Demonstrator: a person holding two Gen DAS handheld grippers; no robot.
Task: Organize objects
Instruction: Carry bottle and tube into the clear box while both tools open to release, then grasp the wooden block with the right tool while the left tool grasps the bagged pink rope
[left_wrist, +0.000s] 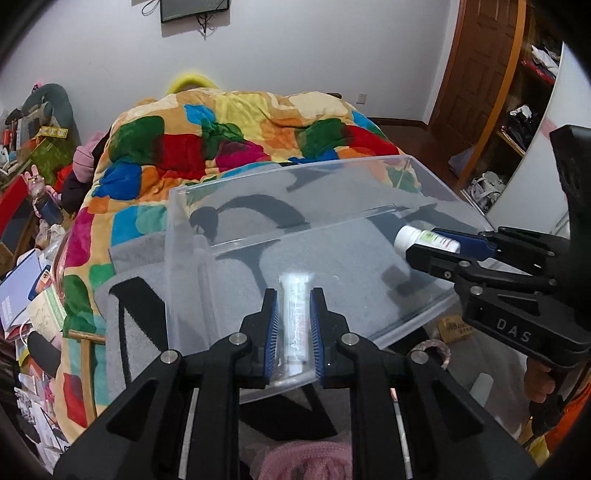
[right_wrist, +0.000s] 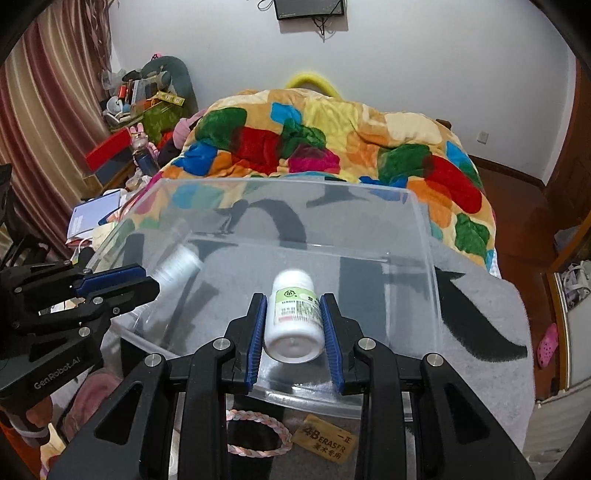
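Note:
A clear plastic bin (left_wrist: 207, 218) stands on a grey cloth with black markings, and it shows in the right wrist view (right_wrist: 424, 236) too. My left gripper (left_wrist: 293, 325) is shut on a slim white tube (left_wrist: 294, 317) and holds it over the bin's near edge. It enters the right wrist view from the left (right_wrist: 147, 280), with the tube (right_wrist: 177, 264) seen through the bin wall. My right gripper (right_wrist: 293, 325) is shut on a white pill bottle (right_wrist: 293, 317) over the bin's near edge. It enters the left wrist view from the right (left_wrist: 432, 243), holding the bottle (left_wrist: 417, 238).
A bed with a multicoloured patchwork quilt (left_wrist: 236, 140) lies behind the bin. A braided pink bracelet (right_wrist: 258, 432) and a yellow eraser (right_wrist: 325, 437) lie on the cloth before the bin. Cluttered shelves (right_wrist: 147, 107) stand at left, a wardrobe (left_wrist: 524, 122) at right.

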